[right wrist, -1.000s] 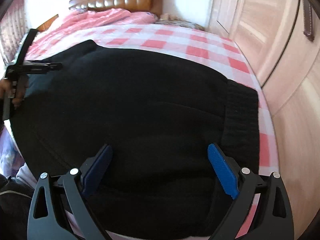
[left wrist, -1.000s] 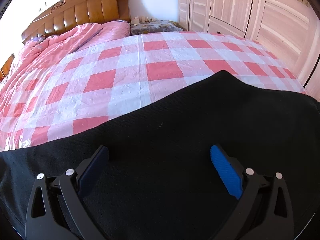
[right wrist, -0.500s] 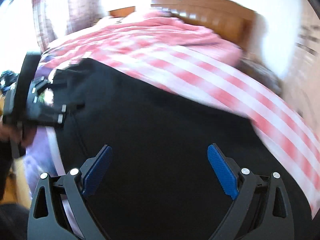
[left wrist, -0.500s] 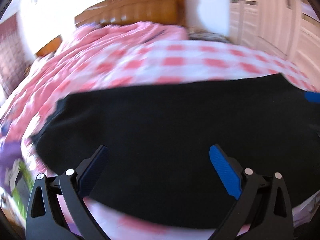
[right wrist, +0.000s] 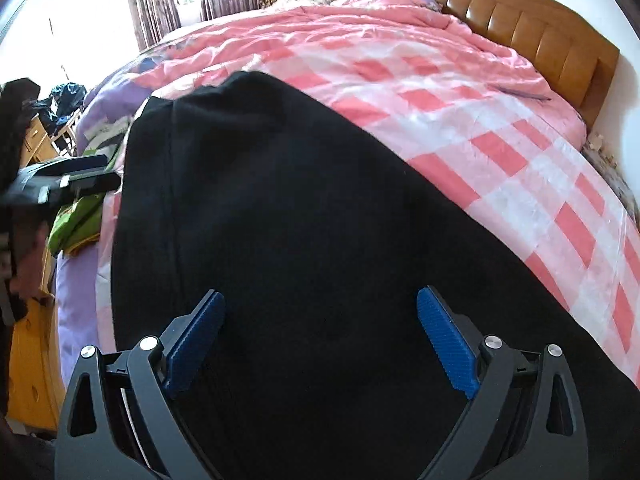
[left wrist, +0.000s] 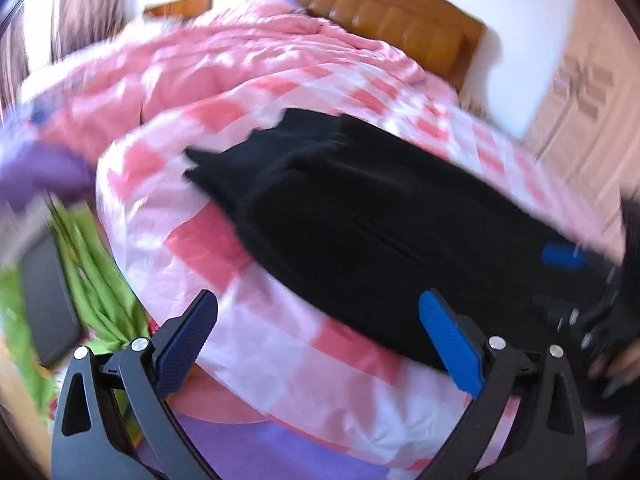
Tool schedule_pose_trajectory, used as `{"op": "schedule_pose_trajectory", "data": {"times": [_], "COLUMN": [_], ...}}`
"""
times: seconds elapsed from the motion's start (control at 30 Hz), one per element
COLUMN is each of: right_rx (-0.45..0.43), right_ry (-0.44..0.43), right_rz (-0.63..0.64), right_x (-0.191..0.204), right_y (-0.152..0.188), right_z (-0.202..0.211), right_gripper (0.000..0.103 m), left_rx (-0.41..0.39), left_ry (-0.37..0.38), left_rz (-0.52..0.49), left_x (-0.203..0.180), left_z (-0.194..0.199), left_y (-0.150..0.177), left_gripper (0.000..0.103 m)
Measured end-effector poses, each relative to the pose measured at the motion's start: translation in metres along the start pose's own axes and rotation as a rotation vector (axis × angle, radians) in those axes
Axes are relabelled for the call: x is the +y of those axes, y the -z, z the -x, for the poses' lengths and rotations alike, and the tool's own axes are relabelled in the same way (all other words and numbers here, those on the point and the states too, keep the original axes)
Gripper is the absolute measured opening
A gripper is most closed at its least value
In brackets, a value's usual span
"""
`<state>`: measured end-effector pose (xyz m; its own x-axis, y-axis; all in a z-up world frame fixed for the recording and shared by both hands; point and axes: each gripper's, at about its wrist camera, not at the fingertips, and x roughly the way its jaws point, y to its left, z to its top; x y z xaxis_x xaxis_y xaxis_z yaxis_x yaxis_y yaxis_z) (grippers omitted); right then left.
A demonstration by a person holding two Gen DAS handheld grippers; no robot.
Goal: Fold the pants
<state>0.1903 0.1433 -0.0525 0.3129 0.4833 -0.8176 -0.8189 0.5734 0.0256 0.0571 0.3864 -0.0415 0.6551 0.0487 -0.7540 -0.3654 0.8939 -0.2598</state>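
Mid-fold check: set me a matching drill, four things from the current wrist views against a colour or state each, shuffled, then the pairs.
Things:
1. pants
2. bedsheet
3. headboard
4. right gripper

Colour or state:
A. pink and white checks
B. jaws open, holding nothing
C. black, spread flat on the bed
D. brown wood with padded panels

Pairs: 1-C, 2-A, 3-D, 4-B

Both views swung left toward the pants (left wrist: 360, 216) leg ends.
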Motion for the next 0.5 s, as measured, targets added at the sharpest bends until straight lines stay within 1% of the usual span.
{"op": "schedule_pose_trajectory", "data": {"times": [0.1, 0.17, 0.23, 0.33, 0.4, 0.5], "right_rx": [0.001, 0.003, 0.004, 0.003, 0.003, 0.002], "right_ry": [0.0, 0.01, 0.015, 0.014, 0.016, 0.018], "right_rz": [0.0, 0.007, 0.012, 0.009, 0.01, 0.011], "right_x": [-0.001, 0.0, 0.0, 0.0, 0.001, 0.001], "right_y": [0.002, 0.001, 0.001, 0.001, 0.001, 0.001], "right_z": [0.001, 0.0, 0.0, -0.001, -0.001, 0.0], "right_gripper": [0.094, 0.094, 0.094, 0.094, 0.094, 0.094], "left_rx": [-0.005, 0.009, 0.025, 0.021, 0.012, 0.005], "left_ry": [0.081, 0.099, 0.121, 0.107, 0.085, 0.076], "left_rz": [0.067, 0.091, 0.112, 0.109, 0.098, 0.097], "left_x": [0.02, 0.026, 0.029, 0.025, 0.022, 0.025], "left_z": [-0.004, -0.013, -0.025, -0.039, -0.046, -0.058], "left_y": [-0.017, -0.026, -0.033, -0.041, -0.047, -0.057], "left_gripper": [0.099, 0.096, 0.09, 0.087, 0.087, 0.087]}}
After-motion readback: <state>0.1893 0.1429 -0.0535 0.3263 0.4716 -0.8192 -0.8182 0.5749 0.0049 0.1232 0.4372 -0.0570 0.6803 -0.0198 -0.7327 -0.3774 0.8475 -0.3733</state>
